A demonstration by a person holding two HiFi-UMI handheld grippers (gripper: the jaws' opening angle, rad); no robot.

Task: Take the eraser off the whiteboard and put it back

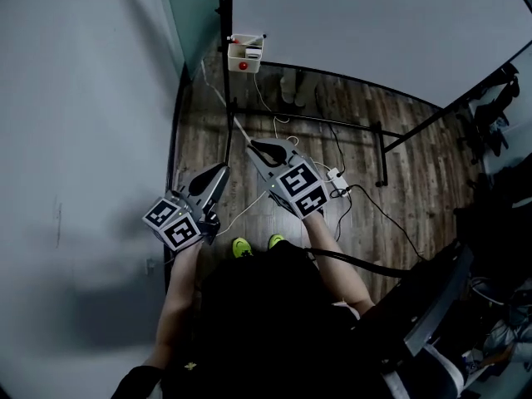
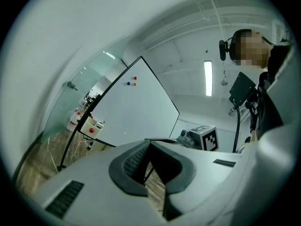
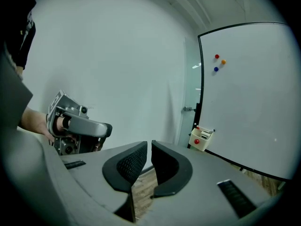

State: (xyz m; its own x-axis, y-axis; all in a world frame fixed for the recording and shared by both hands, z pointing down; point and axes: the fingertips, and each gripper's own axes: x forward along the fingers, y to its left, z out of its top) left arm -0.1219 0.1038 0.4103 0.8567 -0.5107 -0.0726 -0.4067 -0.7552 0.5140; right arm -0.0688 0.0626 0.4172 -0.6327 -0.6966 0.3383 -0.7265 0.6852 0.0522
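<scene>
The whiteboard [image 1: 374, 32] was seen on its black stand [image 1: 228, 98], and a small white holder [image 1: 235, 59] was fixed at the lower left corner of the board. The eraser [image 1: 251, 53] was judged to be the small thing lying in that holder, though it was too small for this to be told with certainty. So it was taken to rest at the board. This is how the task wants it at the end, but also how it would rest before being lifted off. Neither stage could be preferred, and no next move was settled.

Both grippers were held well apart from the board, and nothing was carried in them. The fingers [image 2: 134, 161] of the left gripper [image 2: 149, 142] were pressed together at the tips. Those of the right gripper [image 3: 149, 144] were parted only by a thin slit.

The board was a flat, smooth, glossy white rectangle in a thin dark frame, with three small round magnets [image 3: 217, 56] on it. The holder looked boxy and plastic, with a red round knob [image 3: 203, 135] on its front. The finger pads were dark and finely ribbed, set in matte grey bodies. The floor [image 1: 332, 98] was of wooden planks.
</scene>
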